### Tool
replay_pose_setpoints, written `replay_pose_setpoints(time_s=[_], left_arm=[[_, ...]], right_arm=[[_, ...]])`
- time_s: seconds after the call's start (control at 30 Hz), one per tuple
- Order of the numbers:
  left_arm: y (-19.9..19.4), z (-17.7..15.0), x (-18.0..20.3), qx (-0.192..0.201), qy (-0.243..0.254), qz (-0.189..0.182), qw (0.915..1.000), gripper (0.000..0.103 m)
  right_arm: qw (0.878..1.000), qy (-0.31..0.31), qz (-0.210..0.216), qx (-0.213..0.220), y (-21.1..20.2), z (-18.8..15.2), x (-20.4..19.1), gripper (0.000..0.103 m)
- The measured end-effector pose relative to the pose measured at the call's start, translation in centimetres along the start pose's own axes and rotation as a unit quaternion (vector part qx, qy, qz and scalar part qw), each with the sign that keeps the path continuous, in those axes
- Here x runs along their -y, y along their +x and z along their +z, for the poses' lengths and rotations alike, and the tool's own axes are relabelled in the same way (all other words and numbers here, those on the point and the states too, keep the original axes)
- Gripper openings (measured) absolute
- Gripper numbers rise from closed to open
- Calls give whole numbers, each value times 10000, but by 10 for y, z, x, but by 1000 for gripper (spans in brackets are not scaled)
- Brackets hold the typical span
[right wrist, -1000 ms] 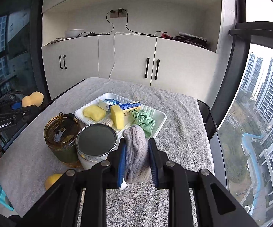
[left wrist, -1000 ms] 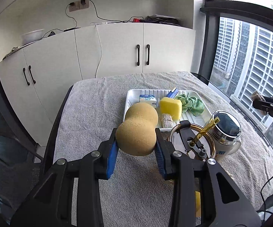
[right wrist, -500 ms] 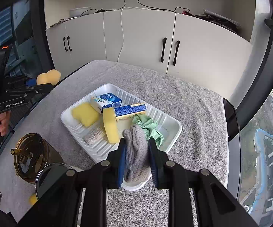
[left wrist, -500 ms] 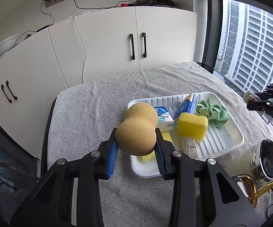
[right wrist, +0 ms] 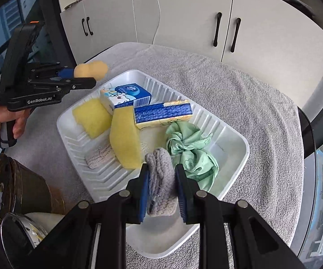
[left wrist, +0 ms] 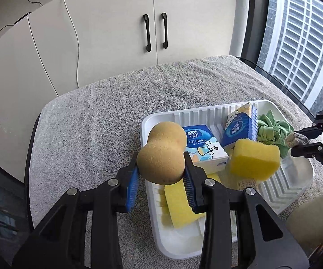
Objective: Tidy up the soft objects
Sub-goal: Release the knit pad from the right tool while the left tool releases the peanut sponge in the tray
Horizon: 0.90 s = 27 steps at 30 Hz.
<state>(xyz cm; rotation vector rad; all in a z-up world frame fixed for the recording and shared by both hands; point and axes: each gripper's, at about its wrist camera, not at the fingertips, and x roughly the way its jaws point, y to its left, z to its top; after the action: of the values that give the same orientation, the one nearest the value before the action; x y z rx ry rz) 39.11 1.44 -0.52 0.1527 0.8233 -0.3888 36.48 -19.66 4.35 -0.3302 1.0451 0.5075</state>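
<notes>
My left gripper [left wrist: 161, 181] is shut on a tan peanut-shaped sponge [left wrist: 162, 152], held over the left rim of the white tray [left wrist: 201, 114]. In the right wrist view that sponge [right wrist: 92, 69] hangs beyond the tray's far left corner. My right gripper [right wrist: 161, 192] is shut on a grey knitted cloth [right wrist: 161, 179] above the tray's [right wrist: 239, 143] near part, beside a green cloth [right wrist: 188, 150]. In the tray lie yellow sponges [right wrist: 125, 139], a blue tissue pack [right wrist: 127, 94], a blue-and-yellow pack [right wrist: 163, 113] and a beige knitted piece [right wrist: 99, 155].
A grey towel [right wrist: 239, 94] covers the table. An amber glass jar [right wrist: 15, 188] and a lidded container [right wrist: 20, 233] stand near the tray's left front corner. White cabinets [left wrist: 116, 33] stand behind the table, and a window [left wrist: 295, 40] is to the right.
Both grippers have moved forward and down toward the tray, each still holding its object. The jars have slid out toward the edges of both views and the tray now fills the middle.
</notes>
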Motion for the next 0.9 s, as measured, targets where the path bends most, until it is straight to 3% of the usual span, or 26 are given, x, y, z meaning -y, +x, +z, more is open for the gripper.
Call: replay_pose_setpoints(time_s=[0.23,0.6,0.67,0.73,0.9], left_arm=[[27,-2,3,-245,60,-70,9997,34],[37,-9,19,-448,320,-161,9984,38],[35,-12,21,-437,360,-185,9982,41],[33,-14,21,-452,287,-265,9982,45],[30,-21,23,-519,192,-313,9980,47]], right_arm=[[9996,-131,-4,-236,14,-3,0,25],[9988,-107,-30,-477,35,-5,3,25],[9988,-46,25,-491,36,-7,5,32],[9988,8,67,-489,36,-8,7,54],[9989,-17,40,-462,35,-11,9,58]])
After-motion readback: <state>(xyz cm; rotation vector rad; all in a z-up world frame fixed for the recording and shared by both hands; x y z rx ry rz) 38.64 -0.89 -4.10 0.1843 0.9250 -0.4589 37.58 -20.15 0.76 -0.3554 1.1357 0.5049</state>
